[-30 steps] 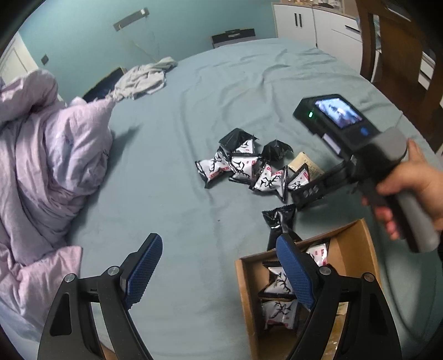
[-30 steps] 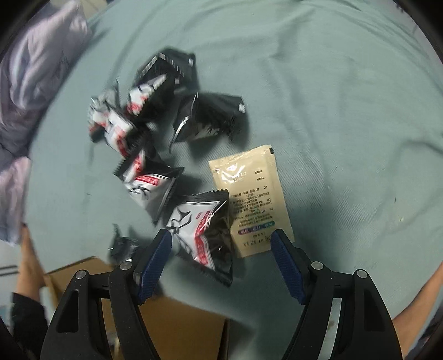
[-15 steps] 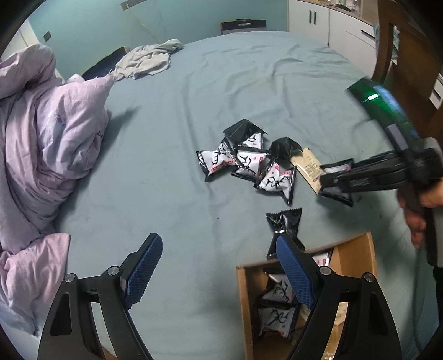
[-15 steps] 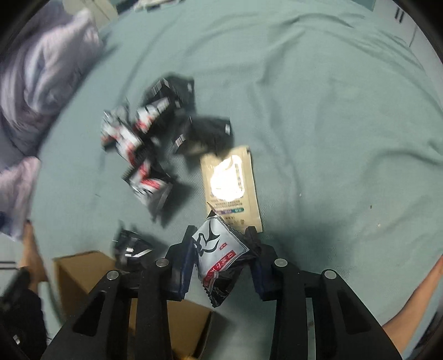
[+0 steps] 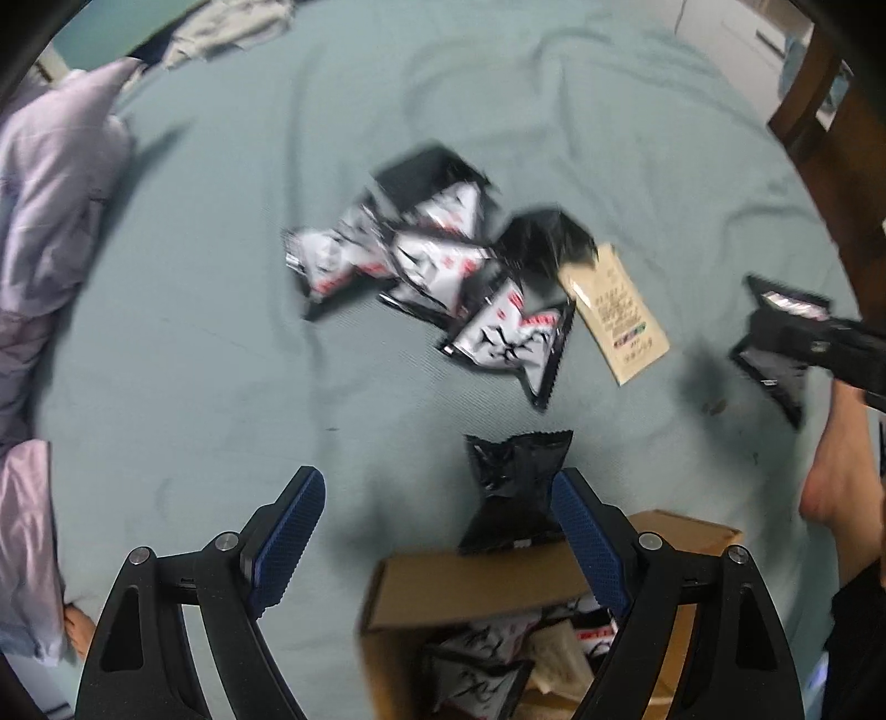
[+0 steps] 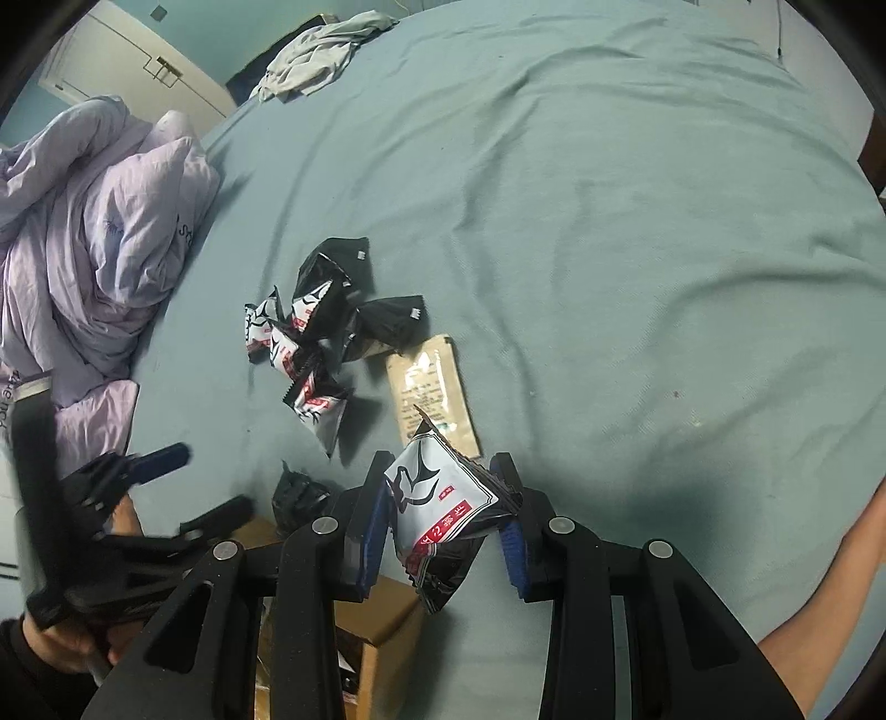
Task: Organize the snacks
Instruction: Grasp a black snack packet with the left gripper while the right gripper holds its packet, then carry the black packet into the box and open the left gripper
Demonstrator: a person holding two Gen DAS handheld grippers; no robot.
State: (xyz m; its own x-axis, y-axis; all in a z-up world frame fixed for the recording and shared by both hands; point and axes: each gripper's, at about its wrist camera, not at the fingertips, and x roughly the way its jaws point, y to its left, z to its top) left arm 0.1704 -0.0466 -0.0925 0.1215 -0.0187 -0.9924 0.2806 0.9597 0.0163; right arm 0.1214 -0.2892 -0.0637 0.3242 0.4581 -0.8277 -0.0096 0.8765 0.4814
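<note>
Crumpled lilac duvet (image 6: 105,238) off to the tool's left, grey garment (image 6: 315,52) far ahead, teal bedsheet (image 6: 609,221) spread beneath, wooden chair (image 5: 830,138) at right

Snack packets (image 5: 443,277) lie on the bed (image 5: 221,360) beyond the box (image 5: 470,581).

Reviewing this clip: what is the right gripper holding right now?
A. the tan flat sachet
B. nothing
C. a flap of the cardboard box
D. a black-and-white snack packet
D: the right gripper is shut on a black-and-white snack packet, while the tan sachet lies on the bed beyond it.
</note>
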